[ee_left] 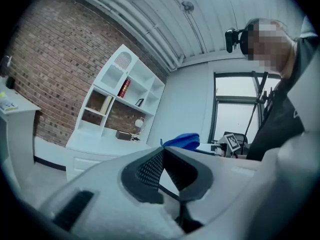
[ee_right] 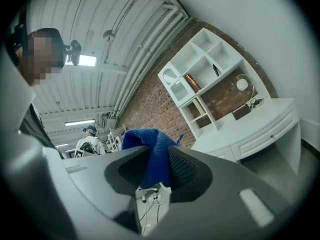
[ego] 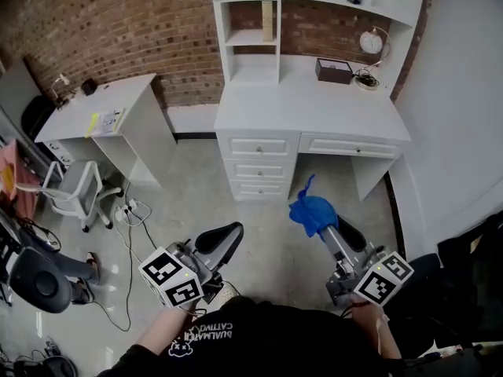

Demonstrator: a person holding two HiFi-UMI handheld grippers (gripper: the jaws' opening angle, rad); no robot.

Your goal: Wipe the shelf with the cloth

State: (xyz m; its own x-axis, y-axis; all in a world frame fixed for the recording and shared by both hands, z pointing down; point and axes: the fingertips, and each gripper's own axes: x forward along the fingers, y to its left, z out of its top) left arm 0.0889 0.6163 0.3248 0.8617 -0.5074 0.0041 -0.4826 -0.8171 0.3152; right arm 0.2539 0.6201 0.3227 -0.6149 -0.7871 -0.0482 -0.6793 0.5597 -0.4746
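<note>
Right gripper [ego: 328,234] clamped on blue cloth [ego: 312,212], cloth in the air over floor [ego: 196,187], well apart from white shelf [ego: 253,67] above desk [ego: 314,112]. Left gripper [ego: 229,240] jaws pinched together, nothing between them.
</note>
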